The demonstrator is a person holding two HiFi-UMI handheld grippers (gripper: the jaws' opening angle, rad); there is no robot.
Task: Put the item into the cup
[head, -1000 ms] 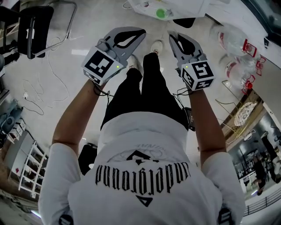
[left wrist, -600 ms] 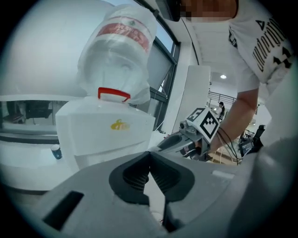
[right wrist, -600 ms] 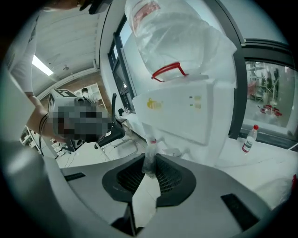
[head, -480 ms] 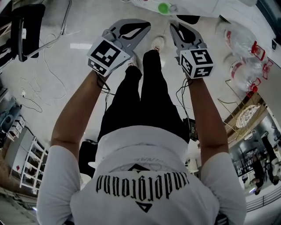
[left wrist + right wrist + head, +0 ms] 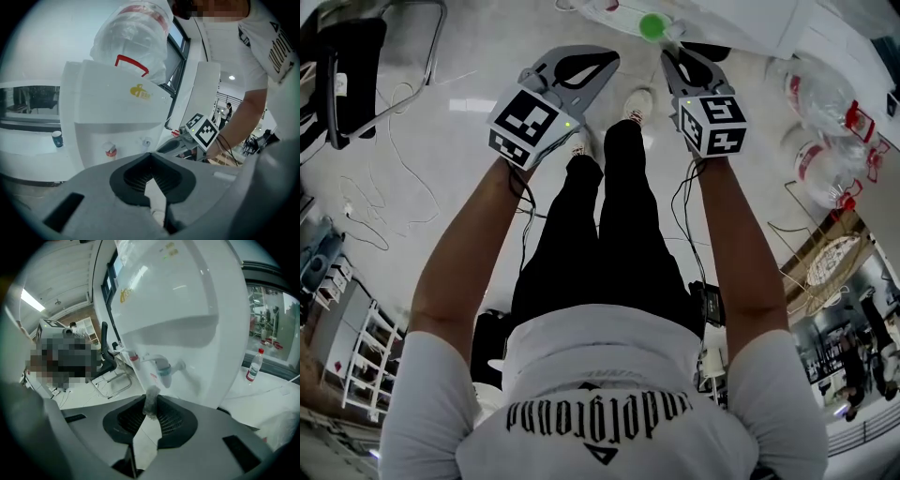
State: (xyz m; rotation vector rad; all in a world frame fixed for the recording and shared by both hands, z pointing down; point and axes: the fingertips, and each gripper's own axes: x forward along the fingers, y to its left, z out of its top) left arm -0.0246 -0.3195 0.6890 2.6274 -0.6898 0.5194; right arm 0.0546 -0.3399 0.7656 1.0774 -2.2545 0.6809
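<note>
In the head view I hold both grippers out in front of me, above my legs and shoes. My left gripper [image 5: 602, 60] is shut; in the left gripper view its tips [image 5: 150, 155] meet with nothing seen between them. My right gripper [image 5: 672, 58] is shut on a small pale crumpled item [image 5: 151, 403] that sticks up from the tips. A small blue paper cup [image 5: 57, 138] stands on a white ledge far off at the left of the left gripper view. No cup shows in the other views.
A white water dispenser [image 5: 117, 122] with an upturned bottle fills both gripper views; its taps [image 5: 163, 369] face the right gripper. Large plastic bottles [image 5: 825, 94] lie on the floor at right. A chair [image 5: 342, 66] and cables are at left, and a table edge with a green thing [image 5: 653, 25] is ahead.
Both grippers have drifted slightly forward and the right one has turned a little. Neither jaw pair has opened or closed.
</note>
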